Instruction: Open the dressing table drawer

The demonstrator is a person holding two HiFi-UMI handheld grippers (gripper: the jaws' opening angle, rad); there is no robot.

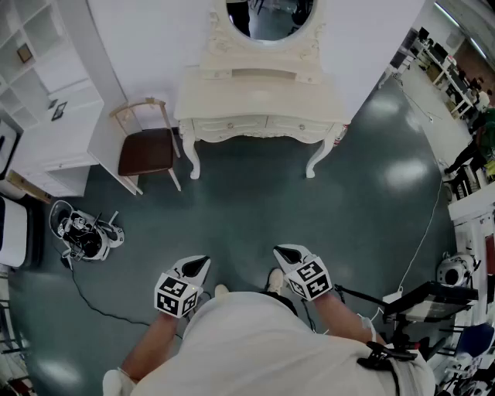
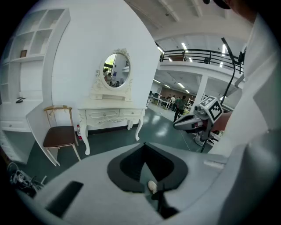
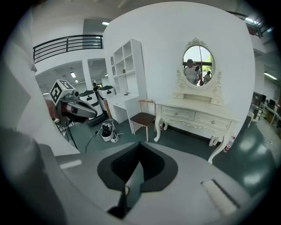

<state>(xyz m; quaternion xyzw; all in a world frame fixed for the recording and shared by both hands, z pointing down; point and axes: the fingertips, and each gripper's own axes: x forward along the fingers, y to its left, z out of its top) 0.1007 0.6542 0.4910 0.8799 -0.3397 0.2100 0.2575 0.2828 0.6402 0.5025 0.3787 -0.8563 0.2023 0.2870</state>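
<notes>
The cream dressing table (image 1: 259, 100) stands against the far wall, across the dark floor from me, with its oval mirror (image 1: 269, 15) above. Its two front drawers, left (image 1: 230, 124) and right (image 1: 303, 126), are both closed. My left gripper (image 1: 203, 263) and right gripper (image 1: 280, 251) hover close to my body, well short of the table, each with its jaws together and nothing between them. The table (image 2: 115, 115) sits far off in the left gripper view, beyond the left gripper (image 2: 144, 144). In the right gripper view the table (image 3: 197, 116) is equally distant beyond the right gripper (image 3: 139, 143).
A brown-seated chair (image 1: 147, 151) stands left of the table beside a white shelf unit (image 1: 54, 100). A small device with a cable (image 1: 81, 232) lies on the floor at left. Stands and equipment (image 1: 456, 271) crowd the right side.
</notes>
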